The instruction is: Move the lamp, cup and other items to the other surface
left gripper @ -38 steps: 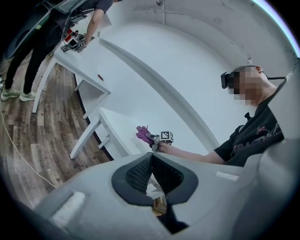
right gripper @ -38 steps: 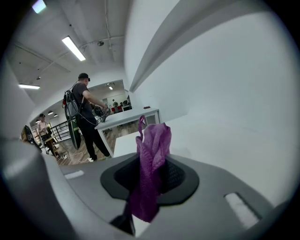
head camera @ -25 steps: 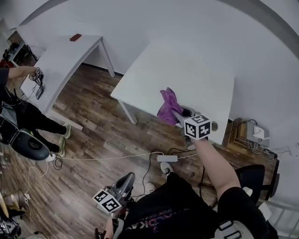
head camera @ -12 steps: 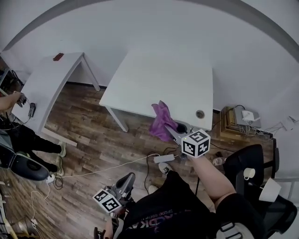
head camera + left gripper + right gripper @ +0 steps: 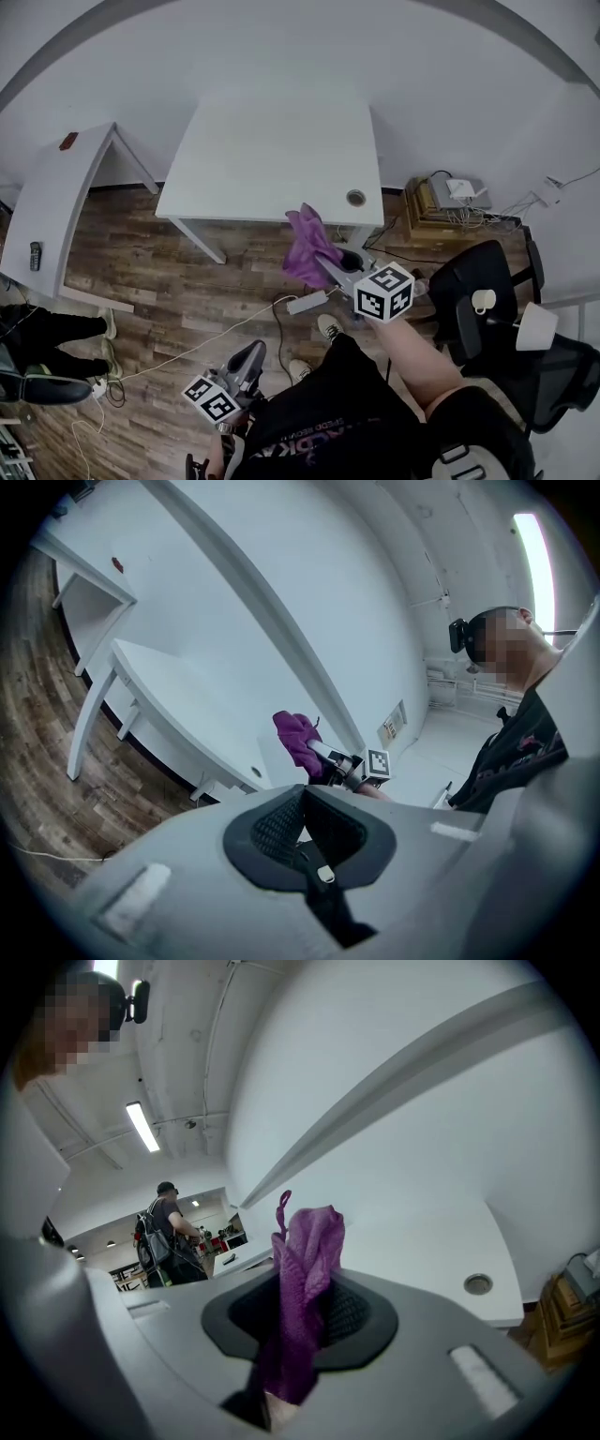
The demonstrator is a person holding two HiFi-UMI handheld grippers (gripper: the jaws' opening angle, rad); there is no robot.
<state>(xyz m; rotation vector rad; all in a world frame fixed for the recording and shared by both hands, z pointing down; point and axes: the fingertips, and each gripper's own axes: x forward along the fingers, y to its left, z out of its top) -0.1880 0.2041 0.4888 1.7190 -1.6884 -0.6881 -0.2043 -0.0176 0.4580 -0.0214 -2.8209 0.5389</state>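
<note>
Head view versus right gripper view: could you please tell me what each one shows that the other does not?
Only the head view: the white power strip, the left tool held low, and the black office chairs with a white cup and a white-shaded lamp at them. Only the right gripper view: a person with a backpack in the far room and a long ceiling light. Both: the purple cloth pinched in the right tool, and the white rectangular table with its round cable hole.
</note>
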